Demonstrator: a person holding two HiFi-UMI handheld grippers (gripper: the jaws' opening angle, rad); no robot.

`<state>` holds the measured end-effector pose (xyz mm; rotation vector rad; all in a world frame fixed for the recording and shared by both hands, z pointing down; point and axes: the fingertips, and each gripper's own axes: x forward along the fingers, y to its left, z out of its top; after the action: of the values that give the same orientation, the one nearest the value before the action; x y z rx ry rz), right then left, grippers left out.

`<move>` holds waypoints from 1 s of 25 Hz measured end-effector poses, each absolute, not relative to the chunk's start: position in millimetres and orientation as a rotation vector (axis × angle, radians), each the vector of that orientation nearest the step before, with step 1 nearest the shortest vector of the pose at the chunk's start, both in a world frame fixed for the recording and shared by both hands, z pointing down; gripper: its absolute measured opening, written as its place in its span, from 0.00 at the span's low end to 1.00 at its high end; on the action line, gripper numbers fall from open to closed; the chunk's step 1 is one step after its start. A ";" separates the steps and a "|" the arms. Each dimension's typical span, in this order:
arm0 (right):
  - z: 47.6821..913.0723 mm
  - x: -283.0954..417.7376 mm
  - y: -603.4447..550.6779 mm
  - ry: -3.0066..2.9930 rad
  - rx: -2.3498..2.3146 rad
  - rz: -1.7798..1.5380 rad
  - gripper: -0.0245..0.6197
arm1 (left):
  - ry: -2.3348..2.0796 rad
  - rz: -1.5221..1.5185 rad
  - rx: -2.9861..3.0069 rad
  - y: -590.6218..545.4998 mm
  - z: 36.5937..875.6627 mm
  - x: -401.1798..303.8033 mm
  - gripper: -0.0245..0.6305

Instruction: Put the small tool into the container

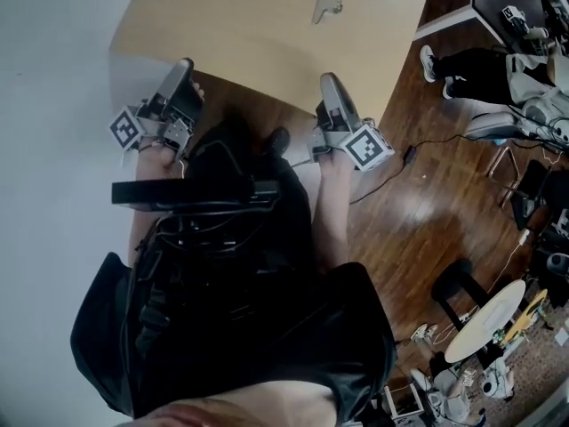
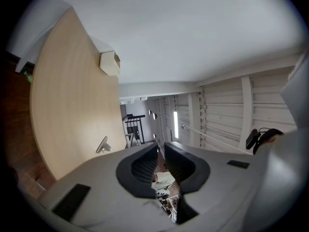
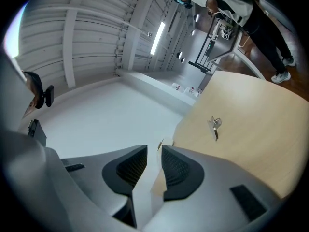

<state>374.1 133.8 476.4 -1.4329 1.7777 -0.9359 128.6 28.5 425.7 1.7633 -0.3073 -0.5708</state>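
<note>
Left gripper view: left gripper (image 2: 161, 148) jaws drawn almost together, nothing between them. Right gripper (image 3: 154, 150) the same, only a thin slit, empty. Both are held over the near edge of the wooden table (image 1: 258, 34). The small tool (image 1: 325, 4), metallic, lies well ahead on the tabletop, untouched. A white box (image 2: 110, 63) sits at the table's edge by the wall.
</note>
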 end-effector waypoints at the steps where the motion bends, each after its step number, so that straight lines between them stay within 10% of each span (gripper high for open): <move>1: 480.7 376.9 129.3 1.770 -1.442 -0.944 0.15 | -0.295 -0.570 1.762 22.3 426.9 134.2 0.09; 25: 585.4 446.7 -2.3 1.692 -2.045 -1.225 0.15 | -0.116 -0.493 1.635 -174.1 455.0 179.1 0.09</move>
<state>446.7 -2.3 585.4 -2.0447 1.6916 -1.2248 179.1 -174.1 455.0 1.6351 -0.1157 -0.4935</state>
